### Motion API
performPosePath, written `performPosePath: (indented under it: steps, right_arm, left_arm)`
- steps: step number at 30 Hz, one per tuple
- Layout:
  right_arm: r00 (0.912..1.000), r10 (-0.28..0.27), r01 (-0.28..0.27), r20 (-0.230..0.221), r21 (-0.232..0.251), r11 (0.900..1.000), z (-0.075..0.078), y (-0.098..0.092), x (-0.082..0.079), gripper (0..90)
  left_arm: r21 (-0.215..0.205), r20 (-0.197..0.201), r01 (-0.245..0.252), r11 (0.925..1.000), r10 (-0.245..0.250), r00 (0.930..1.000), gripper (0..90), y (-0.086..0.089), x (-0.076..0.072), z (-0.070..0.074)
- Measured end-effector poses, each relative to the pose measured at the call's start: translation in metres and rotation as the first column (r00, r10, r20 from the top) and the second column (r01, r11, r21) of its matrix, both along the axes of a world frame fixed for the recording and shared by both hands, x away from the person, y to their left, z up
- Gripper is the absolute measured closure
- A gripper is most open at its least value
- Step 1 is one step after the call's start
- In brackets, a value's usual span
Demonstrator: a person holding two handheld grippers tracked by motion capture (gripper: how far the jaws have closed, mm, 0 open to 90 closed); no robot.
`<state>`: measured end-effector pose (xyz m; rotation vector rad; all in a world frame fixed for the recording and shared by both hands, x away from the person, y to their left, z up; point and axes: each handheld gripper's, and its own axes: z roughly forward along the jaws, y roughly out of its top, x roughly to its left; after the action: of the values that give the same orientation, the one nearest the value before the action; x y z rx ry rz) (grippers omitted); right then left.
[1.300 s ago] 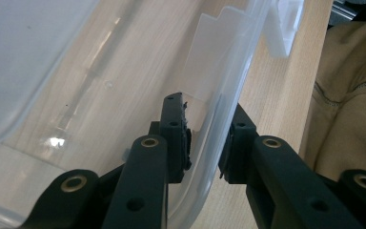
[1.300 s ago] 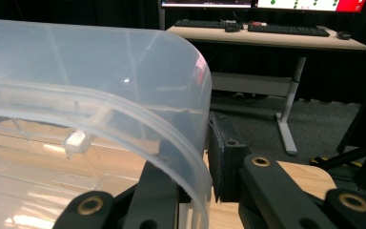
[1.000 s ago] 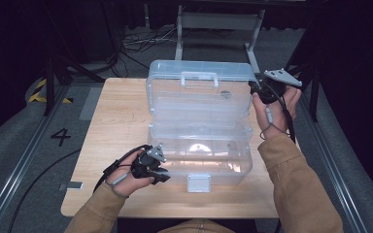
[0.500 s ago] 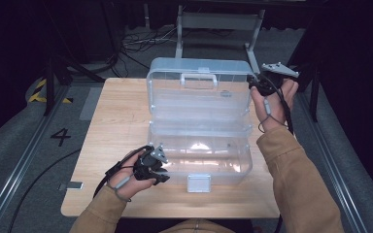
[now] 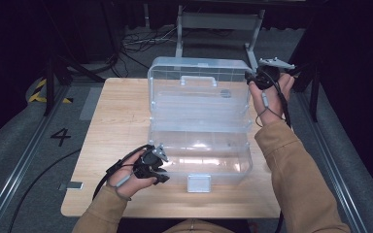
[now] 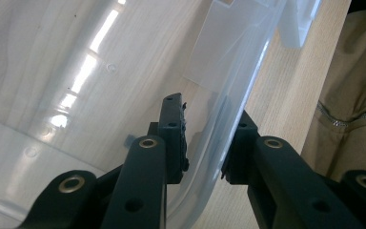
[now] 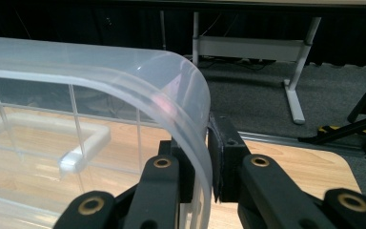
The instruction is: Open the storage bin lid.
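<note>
The open box [image 5: 199,141] sits mid-table [image 5: 116,121]; my left hand-held gripper [image 5: 156,167] is at its near-left corner, my right hand-held gripper [image 5: 253,80] at the lid's [image 5: 199,87] far-right.

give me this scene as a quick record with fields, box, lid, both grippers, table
box: clear plastic storage box, open, base lying on the table near the person
lid: clear hinged lid with a moulded handle, standing raised behind the base
left gripper: left gripper straddles the base's near left wall, one jaw inside, one outside
right gripper: right gripper shut on the lid's upper right corner rim
latch: white clasp at the base's front edge
table: light wooden table
</note>
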<state>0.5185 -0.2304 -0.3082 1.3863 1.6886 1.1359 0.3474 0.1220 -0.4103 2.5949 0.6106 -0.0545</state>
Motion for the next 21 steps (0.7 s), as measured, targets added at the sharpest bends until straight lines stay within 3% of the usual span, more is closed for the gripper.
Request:
performPosePath:
  steps: [6, 14, 21]
  right_arm:
    - [0.9999, 0.015, -0.015, -0.004, 0.017, 1.0, -0.005, -0.003, 0.01, 81.3]
    - [0.998, 0.022, -0.021, -0.059, 0.029, 0.999, -0.008, -0.004, 0.027, 81.1]
    - [0.997, 0.024, -0.021, -0.074, 0.046, 0.999, -0.014, -0.005, 0.036, 80.9]
  left_arm:
    - [0.008, -0.007, -0.006, 0.9999, 0.006, 1.0, 74.0, -0.001, 0.0, 0.0]
    - [0.015, -0.012, -0.012, 0.9998, 0.012, 0.9999, 73.7, -0.002, 0.0, 0.001]
    - [0.023, -0.017, -0.019, 0.9996, 0.02, 0.9997, 73.6, -0.002, 0.001, 0.001]
